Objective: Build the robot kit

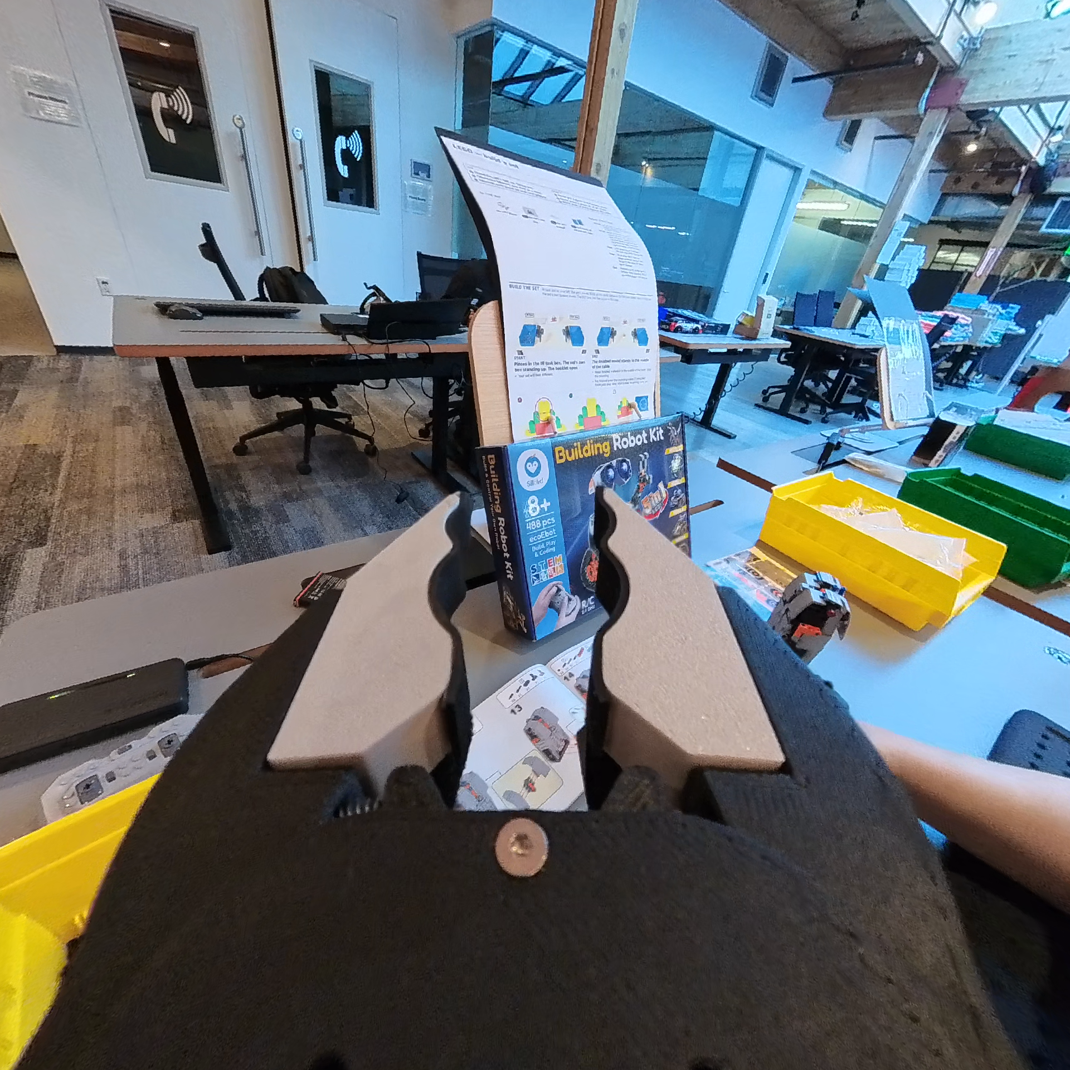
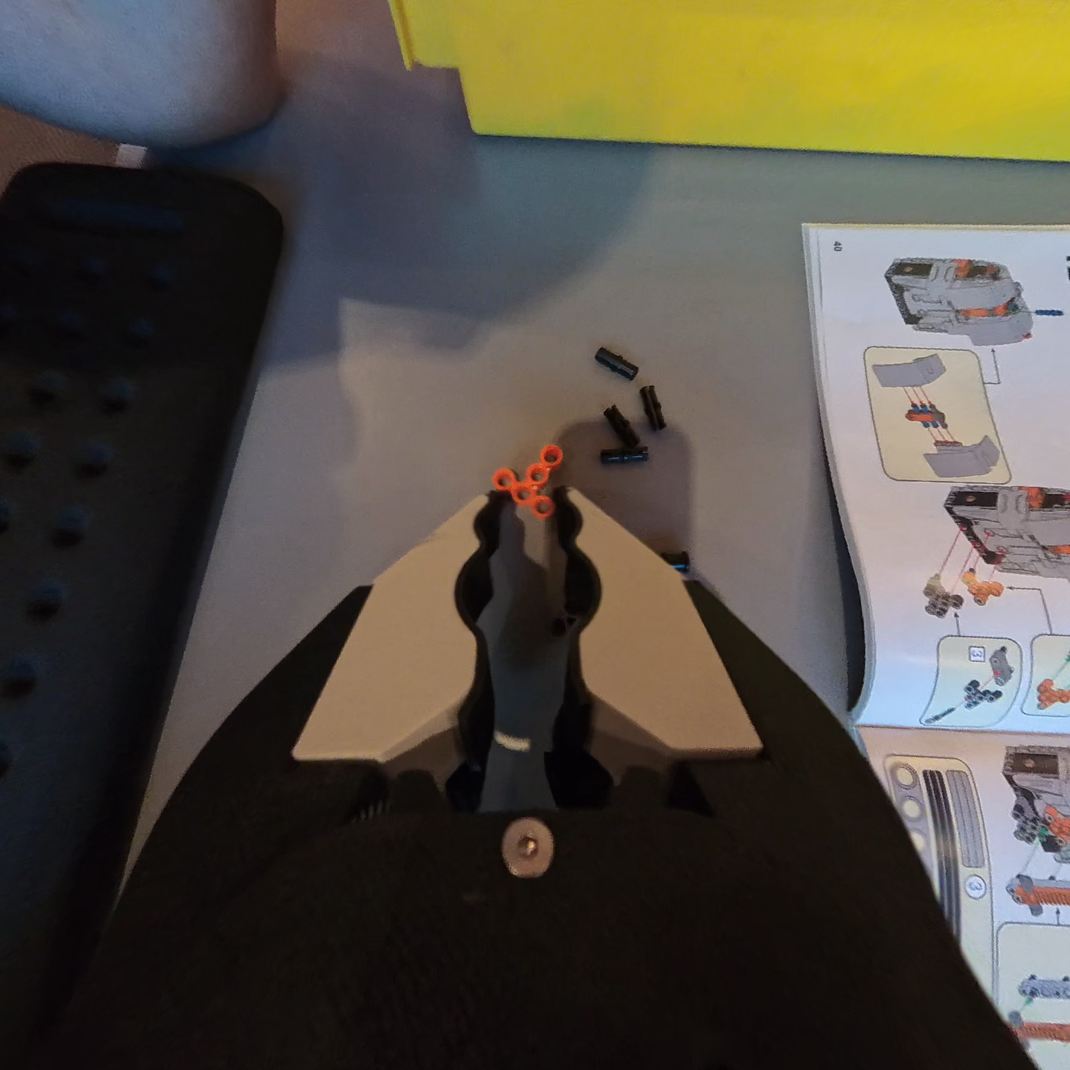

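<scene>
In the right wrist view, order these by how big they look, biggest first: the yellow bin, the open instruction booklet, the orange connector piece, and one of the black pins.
1. Yellow plastic bin, cut off by the frame
2. Open white instruction booklet, also cut off, so these two are unsure
3. Orange multi-ring connector piece
4. Short black pin

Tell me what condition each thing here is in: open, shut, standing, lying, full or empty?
left gripper: open, holding nothing
right gripper: partly open, tips at the orange connector piece
black pins: lying loose on the table
kit box: standing upright, looks shut
instruction booklet: lying open
instruction sheet: propped upright, top curling back
yellow bin: holding clear plastic bags
</scene>
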`<action>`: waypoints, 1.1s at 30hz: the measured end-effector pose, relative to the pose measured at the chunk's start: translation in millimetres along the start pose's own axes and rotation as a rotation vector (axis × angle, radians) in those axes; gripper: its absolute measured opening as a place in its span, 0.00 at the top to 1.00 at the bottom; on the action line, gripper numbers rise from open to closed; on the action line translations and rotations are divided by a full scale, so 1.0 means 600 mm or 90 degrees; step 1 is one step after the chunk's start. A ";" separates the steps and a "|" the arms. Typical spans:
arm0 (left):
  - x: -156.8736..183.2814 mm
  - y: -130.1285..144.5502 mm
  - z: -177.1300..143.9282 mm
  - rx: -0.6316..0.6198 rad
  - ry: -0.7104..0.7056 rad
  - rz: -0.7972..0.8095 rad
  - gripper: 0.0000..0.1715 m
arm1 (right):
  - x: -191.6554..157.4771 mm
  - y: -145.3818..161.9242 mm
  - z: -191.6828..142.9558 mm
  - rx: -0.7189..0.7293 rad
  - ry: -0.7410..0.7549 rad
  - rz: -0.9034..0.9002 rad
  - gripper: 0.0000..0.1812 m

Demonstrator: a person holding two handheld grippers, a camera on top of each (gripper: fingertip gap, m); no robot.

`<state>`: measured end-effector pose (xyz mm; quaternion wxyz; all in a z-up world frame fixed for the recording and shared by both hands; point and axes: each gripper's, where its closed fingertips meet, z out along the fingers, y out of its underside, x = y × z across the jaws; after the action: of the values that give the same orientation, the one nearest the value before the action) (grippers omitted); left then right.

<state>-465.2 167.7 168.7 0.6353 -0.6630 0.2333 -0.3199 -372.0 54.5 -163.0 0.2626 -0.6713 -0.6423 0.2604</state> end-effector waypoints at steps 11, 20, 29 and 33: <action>-0.004 0.007 0.007 -0.014 -0.004 0.001 0.77 | -0.019 0.013 -0.023 0.006 0.011 0.032 0.97; 0.029 0.044 0.034 -0.091 0.006 0.018 0.77 | -0.032 0.033 -0.053 0.018 0.048 0.000 0.97; 0.116 0.152 -0.007 -0.248 0.019 0.033 0.73 | -0.047 0.045 -0.058 0.021 0.040 0.027 0.97; 0.133 0.276 -0.057 -0.364 -0.017 0.009 0.75 | -0.050 0.045 -0.052 0.017 0.036 0.021 0.97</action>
<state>-418.9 73.3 14.2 0.4276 -0.8178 0.3106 -0.2279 -332.3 22.9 -158.7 0.2853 -0.6856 -0.6198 0.2538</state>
